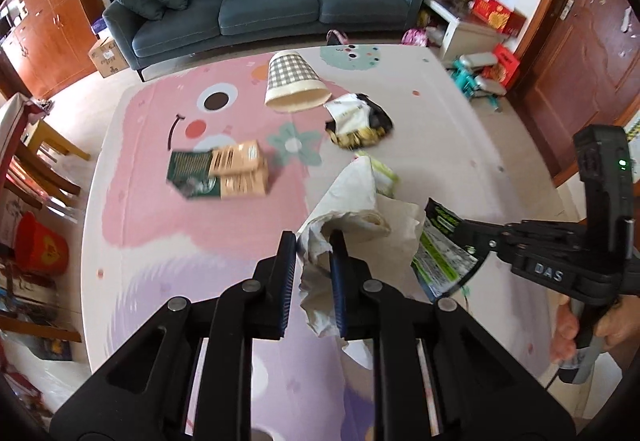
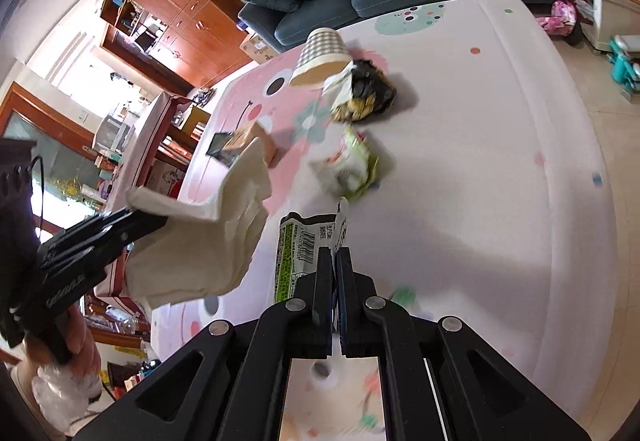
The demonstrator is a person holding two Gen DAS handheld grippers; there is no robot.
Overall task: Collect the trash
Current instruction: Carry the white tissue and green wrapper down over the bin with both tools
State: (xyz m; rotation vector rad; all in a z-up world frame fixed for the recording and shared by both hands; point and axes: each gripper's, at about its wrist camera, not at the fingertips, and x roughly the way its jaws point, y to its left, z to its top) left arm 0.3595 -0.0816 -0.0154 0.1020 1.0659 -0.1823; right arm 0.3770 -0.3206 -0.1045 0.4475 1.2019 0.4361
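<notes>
While raised above the pink play mat (image 1: pixel 224 233), left claw (image 1: pixel 314 273) clamped on crumpled white tissue (image 1: pixel 352 209), right claw (image 2: pixel 334 273) pinching green-and-black wrapper (image 2: pixel 298 249) just beside it.

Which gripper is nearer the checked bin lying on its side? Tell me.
Left, marginally. The left gripper, clamping crumpled paper, sits more directly below the checked bin; the right gripper, holding a green wrapper, is farther right.

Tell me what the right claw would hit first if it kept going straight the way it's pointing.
Probably the crumpled green snack wrapper on the play mat, just ahead of the right claw; depth is unclear.
</notes>
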